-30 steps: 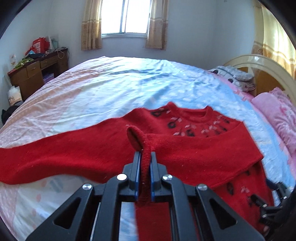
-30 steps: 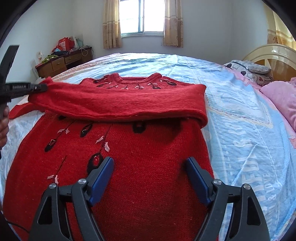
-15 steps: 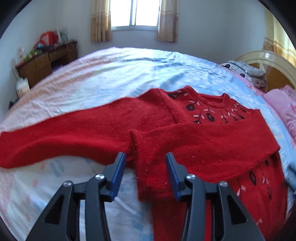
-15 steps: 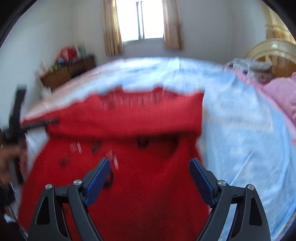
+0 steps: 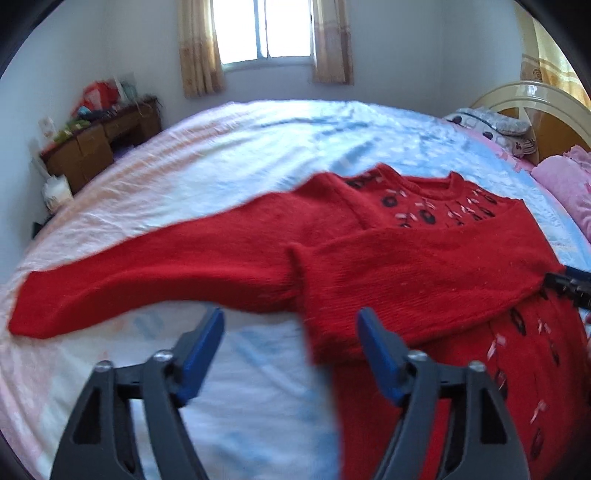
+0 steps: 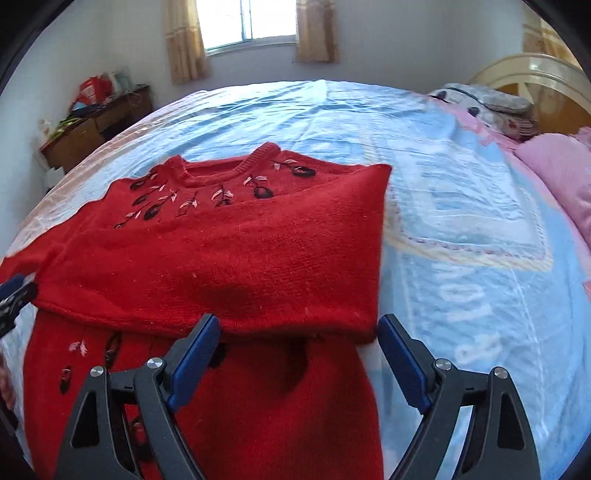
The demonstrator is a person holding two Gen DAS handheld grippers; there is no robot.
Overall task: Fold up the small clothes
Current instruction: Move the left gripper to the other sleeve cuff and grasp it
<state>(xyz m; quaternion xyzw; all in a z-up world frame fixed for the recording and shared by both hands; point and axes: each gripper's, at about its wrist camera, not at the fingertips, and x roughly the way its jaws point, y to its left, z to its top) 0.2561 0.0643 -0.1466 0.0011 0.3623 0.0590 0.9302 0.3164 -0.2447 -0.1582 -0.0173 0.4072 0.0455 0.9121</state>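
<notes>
A red knitted sweater (image 5: 424, 266) with dark and pink embroidery lies face up on the bed. One sleeve (image 6: 221, 266) is folded across the chest. The other sleeve (image 5: 147, 269) stretches out flat to the left. My left gripper (image 5: 291, 339) is open and empty, just short of the folded sleeve's cuff (image 5: 332, 332). My right gripper (image 6: 299, 347) is open and empty above the sweater's body, near the folded sleeve's lower edge. Each gripper's tip shows at the edge of the other's view: the right gripper's (image 5: 569, 284), the left gripper's (image 6: 13, 295).
The bed sheet (image 6: 461, 229) is light blue and pink. Pink pillows (image 6: 554, 173) and a patterned pillow (image 5: 495, 125) lie by the cream headboard (image 5: 535, 99) at the right. A cluttered wooden desk (image 5: 99, 140) stands at the far left, below a curtained window (image 5: 266, 33).
My left gripper has opened and let go of the sleeve cuff, which now lies flat across the chest. It then drew back. My right gripper moved forward toward the folded sleeve.
</notes>
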